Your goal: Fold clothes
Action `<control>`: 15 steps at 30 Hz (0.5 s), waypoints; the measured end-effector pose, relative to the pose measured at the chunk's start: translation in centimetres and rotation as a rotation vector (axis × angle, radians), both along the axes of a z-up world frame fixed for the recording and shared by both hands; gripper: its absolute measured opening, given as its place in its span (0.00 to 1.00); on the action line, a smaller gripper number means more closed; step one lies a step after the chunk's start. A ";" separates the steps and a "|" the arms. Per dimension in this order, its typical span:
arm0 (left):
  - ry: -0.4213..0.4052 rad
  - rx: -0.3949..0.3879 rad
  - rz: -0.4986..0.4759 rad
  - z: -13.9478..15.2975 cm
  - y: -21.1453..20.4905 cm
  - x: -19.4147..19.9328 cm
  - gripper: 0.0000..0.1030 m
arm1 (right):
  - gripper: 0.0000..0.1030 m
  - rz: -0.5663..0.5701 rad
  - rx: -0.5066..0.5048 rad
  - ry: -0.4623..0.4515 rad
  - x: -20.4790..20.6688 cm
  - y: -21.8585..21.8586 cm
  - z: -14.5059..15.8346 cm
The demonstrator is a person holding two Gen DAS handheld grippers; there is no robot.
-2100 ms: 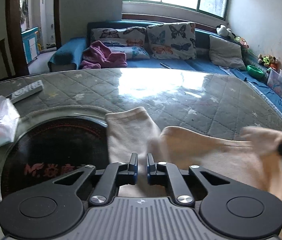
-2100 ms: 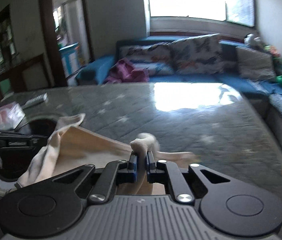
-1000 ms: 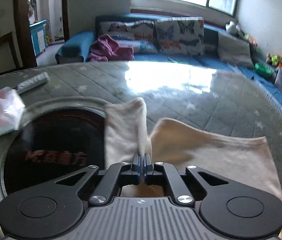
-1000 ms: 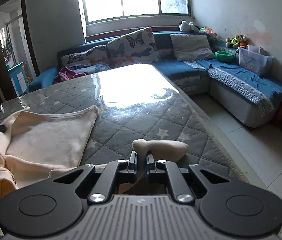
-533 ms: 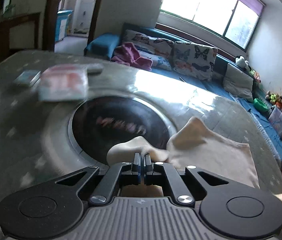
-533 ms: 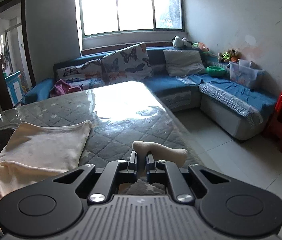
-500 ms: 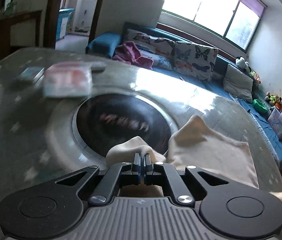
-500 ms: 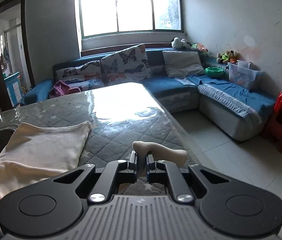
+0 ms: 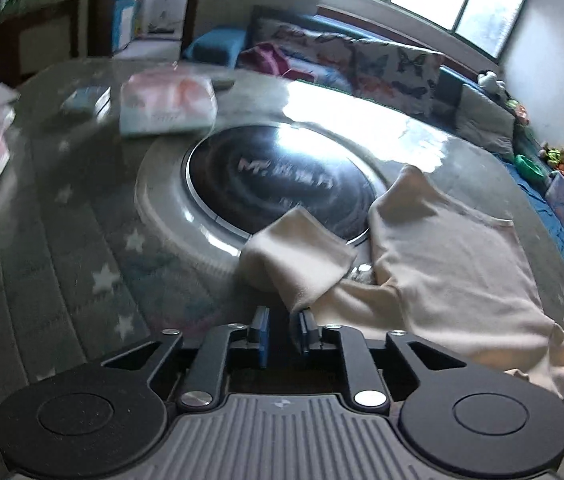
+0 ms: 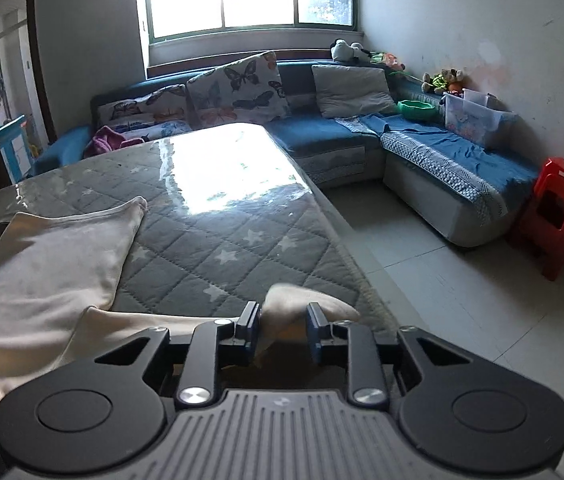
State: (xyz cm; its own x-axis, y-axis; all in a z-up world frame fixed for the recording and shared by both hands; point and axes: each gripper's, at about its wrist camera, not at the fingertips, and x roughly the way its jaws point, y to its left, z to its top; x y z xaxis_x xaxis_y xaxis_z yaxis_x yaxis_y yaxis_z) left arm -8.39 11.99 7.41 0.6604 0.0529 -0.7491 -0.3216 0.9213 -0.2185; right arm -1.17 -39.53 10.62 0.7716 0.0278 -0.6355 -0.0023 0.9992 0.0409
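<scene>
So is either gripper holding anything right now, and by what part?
Nothing is held: the left gripper and right gripper are open around parts of the cream fabric garment.

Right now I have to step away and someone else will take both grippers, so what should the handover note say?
Left gripper: open, holding nothing; the cream garment's sleeve lies just ahead of its fingers, partly on the round black plate.
Right gripper: open; the other sleeve end sits loosely between its fingers at the table's edge.
Cream garment: spread mostly flat on the quilted table, sleeves out to each side.
Done: laid out for folding.
Left: every fold; probably sleeves inward first, then the body.
</scene>
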 end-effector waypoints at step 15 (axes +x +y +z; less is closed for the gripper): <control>-0.089 0.092 -0.108 2.6 -2.4 5.9 0.44 | 0.32 0.149 -0.029 -0.029 4.2 3.6 1.6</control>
State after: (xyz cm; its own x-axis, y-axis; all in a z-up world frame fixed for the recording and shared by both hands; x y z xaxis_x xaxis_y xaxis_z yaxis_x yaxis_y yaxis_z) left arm -2.47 9.58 10.00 0.7292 0.0442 -0.6829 -0.2032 0.9669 -0.1544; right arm 3.04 -35.88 12.25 0.7784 0.1254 -0.6151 -0.1515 0.9884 0.0098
